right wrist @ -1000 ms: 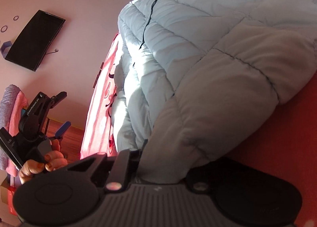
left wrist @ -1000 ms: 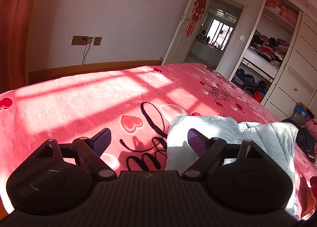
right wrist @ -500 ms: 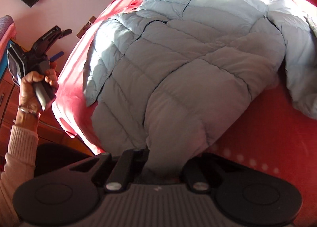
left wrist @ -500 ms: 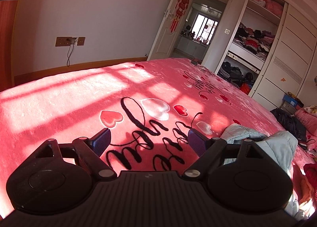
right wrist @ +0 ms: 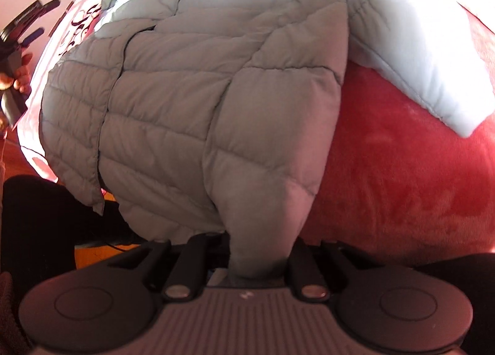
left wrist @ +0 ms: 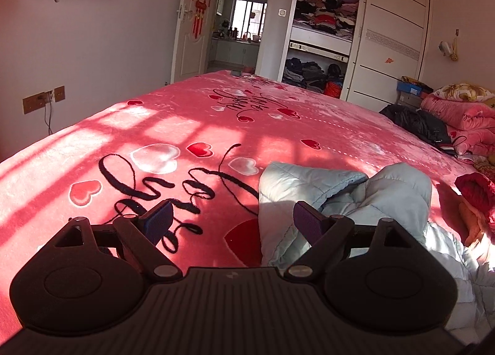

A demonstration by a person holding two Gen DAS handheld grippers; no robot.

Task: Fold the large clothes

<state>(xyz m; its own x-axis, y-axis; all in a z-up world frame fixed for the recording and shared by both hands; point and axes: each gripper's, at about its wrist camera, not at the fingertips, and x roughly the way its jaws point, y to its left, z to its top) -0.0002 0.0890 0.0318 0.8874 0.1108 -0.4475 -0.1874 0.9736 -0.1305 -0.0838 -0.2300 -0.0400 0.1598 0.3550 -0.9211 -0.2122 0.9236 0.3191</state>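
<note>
— Since the bed carries everything, where does the jacket lie on it?

— At the near edge, by the corner closest to you, with its hem hanging a little over that edge. One sleeve lies spread toward the middle of the pink blanket.

— And what are you holding?

— Your right gripper has a fold of the quilted fabric between its fingers; its jaws have just been opening, so I judge the grip is loosening, though fabric hides the pads and I cannot tell whether they press.

— What about the other hand?

— Your left gripper hangs released above the blanket with nothing between its pads, just beside the jacket's far side.

— So how do you do it well?

— Let the fold settle flat on the bed before you draw away, then bring the left in low to take the loose sleeve.
</note>
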